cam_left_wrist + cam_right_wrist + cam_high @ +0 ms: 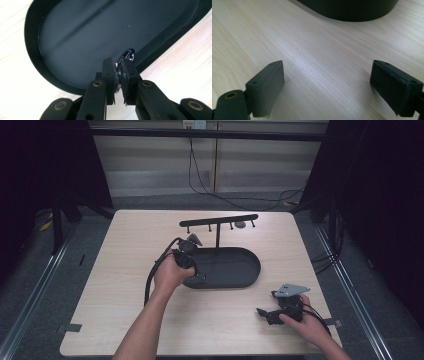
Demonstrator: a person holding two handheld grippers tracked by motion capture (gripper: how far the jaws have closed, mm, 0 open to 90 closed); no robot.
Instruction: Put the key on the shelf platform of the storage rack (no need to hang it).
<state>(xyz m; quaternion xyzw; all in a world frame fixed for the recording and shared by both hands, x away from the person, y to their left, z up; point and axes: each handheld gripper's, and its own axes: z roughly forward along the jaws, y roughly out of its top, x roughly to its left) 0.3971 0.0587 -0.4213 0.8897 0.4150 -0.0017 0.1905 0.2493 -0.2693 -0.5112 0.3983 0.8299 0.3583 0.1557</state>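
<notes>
A black oval tray [235, 267] lies mid-table, with a post rising from its far side to a hook bar [218, 220]. My left gripper [199, 275] hangs over the tray's near left end, shut on a shiny metal key ring [128, 54] that pokes out past its fingertips [110, 67]. In the left gripper view, the gripper [119, 63] points down at the tray floor [87, 32] near its rim. My right gripper [262, 315] rests low at the table's front right, jaws wide open over bare wood [328, 68]; the tray wall [352, 10] is ahead of it.
The hook bar carries several short pegs, and a small grey round thing [240, 224] hangs near its right end. The light wooden table [125, 295] has dark floor and cables [200, 175] beyond its far edge.
</notes>
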